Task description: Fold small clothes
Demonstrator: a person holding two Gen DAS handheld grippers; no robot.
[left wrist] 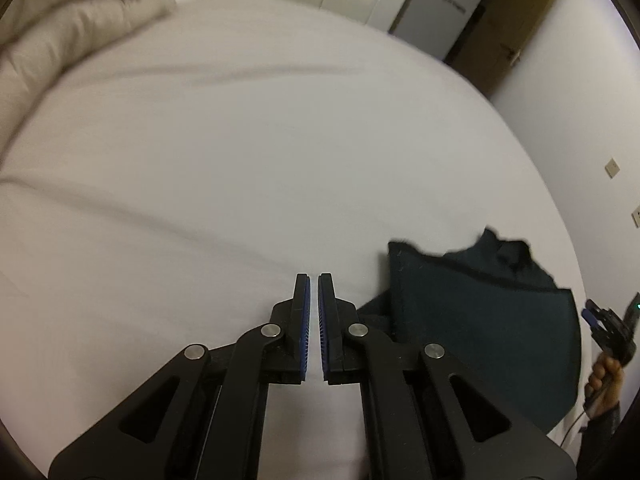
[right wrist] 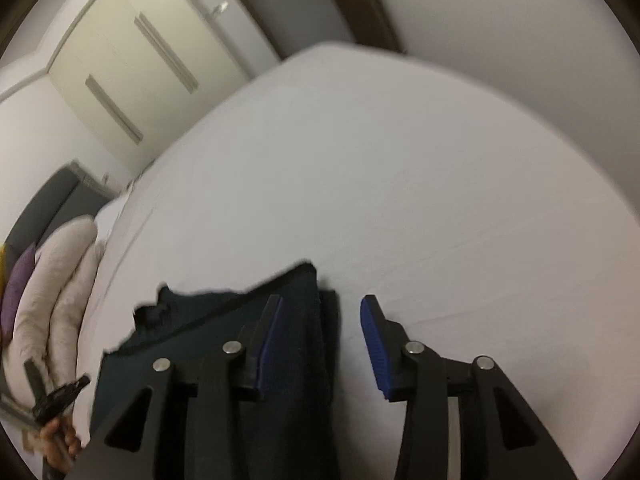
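A dark teal garment (left wrist: 480, 320) lies partly folded on the white bed sheet (left wrist: 240, 160). My left gripper (left wrist: 314, 280) is shut and empty, just left of the garment above bare sheet. In the right wrist view the garment (right wrist: 192, 332) lies under and left of my right gripper (right wrist: 320, 308), which is open and empty above the garment's right edge. The right gripper also shows at the far right of the left wrist view (left wrist: 608, 328), held by a hand. The left gripper shows at the lower left of the right wrist view (right wrist: 56, 400).
A rumpled cream duvet (left wrist: 72, 40) is piled at the bed's far left; it also shows in the right wrist view (right wrist: 52, 300). Wardrobe doors (right wrist: 132, 80) and a brown door (left wrist: 508, 20) stand beyond the bed. White wall lies to the right.
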